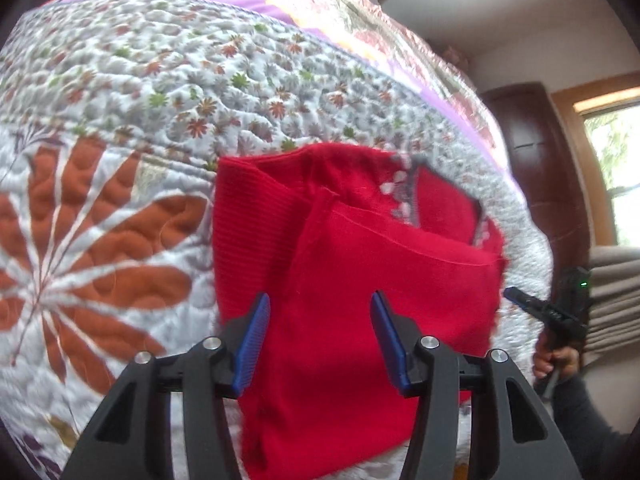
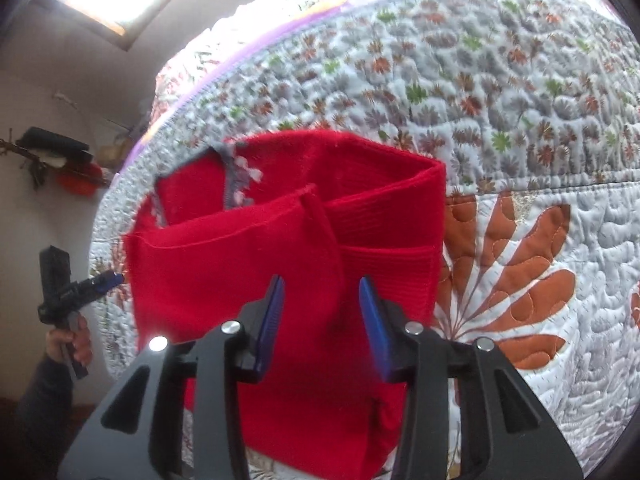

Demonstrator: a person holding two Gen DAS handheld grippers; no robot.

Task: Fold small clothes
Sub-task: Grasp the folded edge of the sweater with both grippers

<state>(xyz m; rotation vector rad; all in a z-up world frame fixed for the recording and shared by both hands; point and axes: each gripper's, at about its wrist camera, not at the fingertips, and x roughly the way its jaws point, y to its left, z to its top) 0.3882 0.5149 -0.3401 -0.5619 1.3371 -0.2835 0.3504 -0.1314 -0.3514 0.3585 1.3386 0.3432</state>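
Left wrist view: our left gripper (image 1: 318, 300) has its blue fingers (image 1: 256, 336) spread wide with nothing in them, hovering over the red garment (image 1: 352, 280), which lies partly folded on the flowery quilt (image 1: 120, 152). Past the garment's right edge we spot the right gripper (image 1: 516, 295) in a hand (image 1: 556, 360).

Right wrist view: right gripper (image 2: 322, 284) fingers (image 2: 374, 320) also parted and empty, the garment (image 2: 224, 276) right ahead between and beyond them, left gripper (image 2: 110, 280) off its left edge.
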